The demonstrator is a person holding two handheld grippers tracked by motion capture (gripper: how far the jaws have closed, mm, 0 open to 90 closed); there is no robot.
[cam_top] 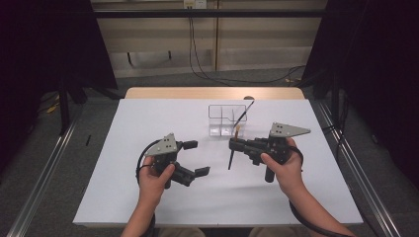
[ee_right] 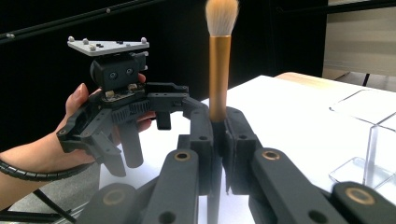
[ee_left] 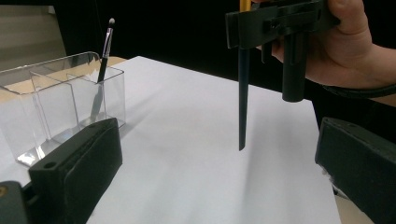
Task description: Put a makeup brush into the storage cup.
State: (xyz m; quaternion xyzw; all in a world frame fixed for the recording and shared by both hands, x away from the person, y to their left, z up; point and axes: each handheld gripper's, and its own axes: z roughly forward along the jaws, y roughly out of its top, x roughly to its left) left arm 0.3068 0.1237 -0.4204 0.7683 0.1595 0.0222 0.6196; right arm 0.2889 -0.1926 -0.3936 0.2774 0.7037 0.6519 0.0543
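Note:
My right gripper [cam_top: 234, 144] is shut on a makeup brush [cam_top: 231, 157] with a black handle, a gold ferrule and pale bristles. It holds the brush [ee_right: 219, 79] upright over the white table [cam_top: 148, 197], bristles up, with the handle tip [ee_left: 242, 140] hanging just above the surface. My left gripper [cam_top: 196, 158] stands open to the left of it, nothing between its fingers. In the left gripper view the brush handle hangs a little beyond that gripper's wide-open jaws. A clear acrylic organizer [cam_top: 220, 118] with several compartments stands behind, and a thin dark brush [cam_top: 244, 113] leans in its right compartment.
The white table ends at a wooden strip [cam_top: 212, 93] at the far side. Metal rails [cam_top: 346, 148] run along both sides on the floor. Open table surface lies to the left of and in front of the grippers.

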